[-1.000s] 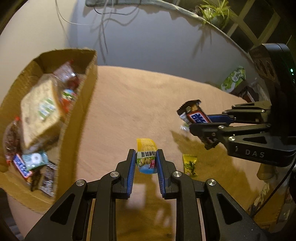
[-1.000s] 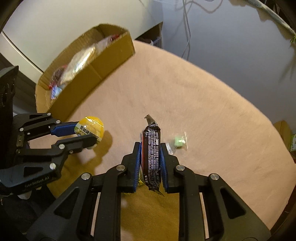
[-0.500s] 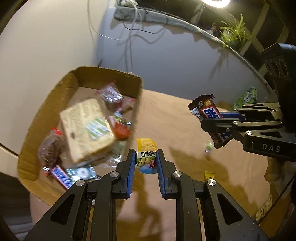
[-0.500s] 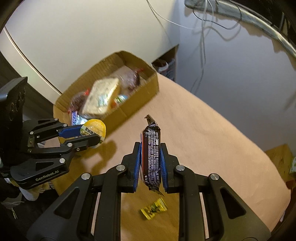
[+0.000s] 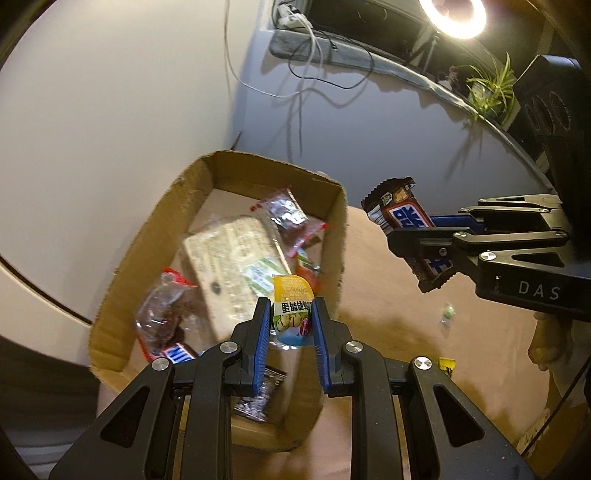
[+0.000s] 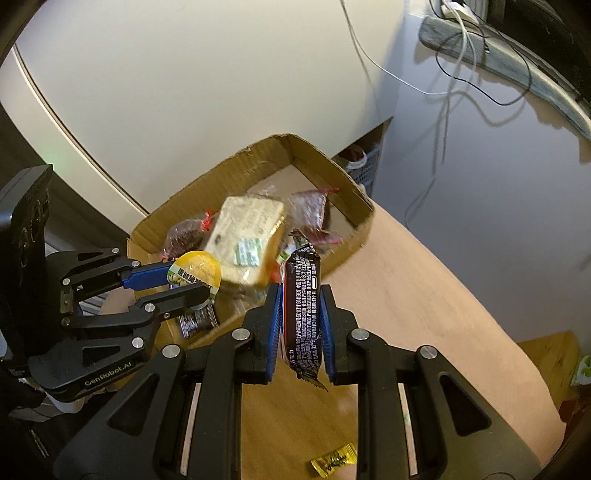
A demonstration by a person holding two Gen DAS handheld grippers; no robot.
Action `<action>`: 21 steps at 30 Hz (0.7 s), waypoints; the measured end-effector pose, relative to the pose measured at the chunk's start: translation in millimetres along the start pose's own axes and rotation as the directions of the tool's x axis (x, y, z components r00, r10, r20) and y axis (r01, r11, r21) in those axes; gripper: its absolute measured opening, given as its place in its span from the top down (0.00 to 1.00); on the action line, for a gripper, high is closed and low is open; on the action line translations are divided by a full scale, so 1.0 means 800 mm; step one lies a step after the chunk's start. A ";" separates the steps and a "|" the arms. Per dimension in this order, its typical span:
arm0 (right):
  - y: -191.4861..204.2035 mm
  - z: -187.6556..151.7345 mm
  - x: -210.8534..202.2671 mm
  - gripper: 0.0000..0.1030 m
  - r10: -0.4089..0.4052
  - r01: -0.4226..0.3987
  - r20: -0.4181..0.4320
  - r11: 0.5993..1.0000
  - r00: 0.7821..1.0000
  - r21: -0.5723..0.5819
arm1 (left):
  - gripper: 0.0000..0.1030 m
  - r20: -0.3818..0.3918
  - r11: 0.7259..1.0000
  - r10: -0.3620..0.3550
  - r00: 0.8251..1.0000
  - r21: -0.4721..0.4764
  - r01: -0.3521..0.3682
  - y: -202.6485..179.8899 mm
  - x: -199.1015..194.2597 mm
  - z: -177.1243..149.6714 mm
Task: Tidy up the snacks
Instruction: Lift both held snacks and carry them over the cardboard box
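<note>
Left wrist view: we saw the left tongs (image 5: 291, 325) clamped on a jelly cup (image 5: 291, 310), above the cardboard box (image 5: 122, 266) of snacks on the desk (image 5: 388, 325).
Right wrist view: our right tongs (image 6: 301, 325) gripped a chocolate bar (image 6: 303, 306) near the box's rim.

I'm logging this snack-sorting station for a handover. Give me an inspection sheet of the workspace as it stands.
Surface: tan table top, mostly bare.
Job's things: cardboard box holding wrapped snacks, among them a bread pack.
Clutter: yellow candy and small green candy loose on the table.
Grippers: left claw shut on a yellow-lidded jelly cup; right claw shut on a chocolate bar.
Cables: wires hanging down the wall.
Surroundings: ring light, potted plant.
</note>
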State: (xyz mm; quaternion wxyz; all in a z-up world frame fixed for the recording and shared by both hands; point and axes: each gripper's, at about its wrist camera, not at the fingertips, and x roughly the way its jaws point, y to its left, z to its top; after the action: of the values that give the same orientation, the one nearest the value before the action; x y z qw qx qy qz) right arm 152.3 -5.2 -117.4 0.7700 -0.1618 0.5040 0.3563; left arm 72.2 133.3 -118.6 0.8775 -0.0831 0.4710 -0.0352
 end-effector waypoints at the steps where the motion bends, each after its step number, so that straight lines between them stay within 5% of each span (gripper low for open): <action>1: 0.002 0.003 0.002 0.81 0.001 -0.001 -0.001 1.000 1.000 -0.002 | 0.80 0.001 1.000 0.003 1.000 -0.003 -0.003 0.003 0.000 0.000; 21: 0.016 0.043 0.055 0.80 0.030 -0.030 -0.047 1.000 0.998 0.000 | 0.80 -0.001 0.998 0.043 0.999 -0.044 -0.043 0.042 0.006 0.012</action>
State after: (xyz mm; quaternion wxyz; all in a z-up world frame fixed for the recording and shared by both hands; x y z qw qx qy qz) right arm 176.0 41.6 -140.3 0.7523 -0.1628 0.5243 0.3643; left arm 82.6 167.1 -123.5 0.8760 -0.0921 0.4735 -0.0059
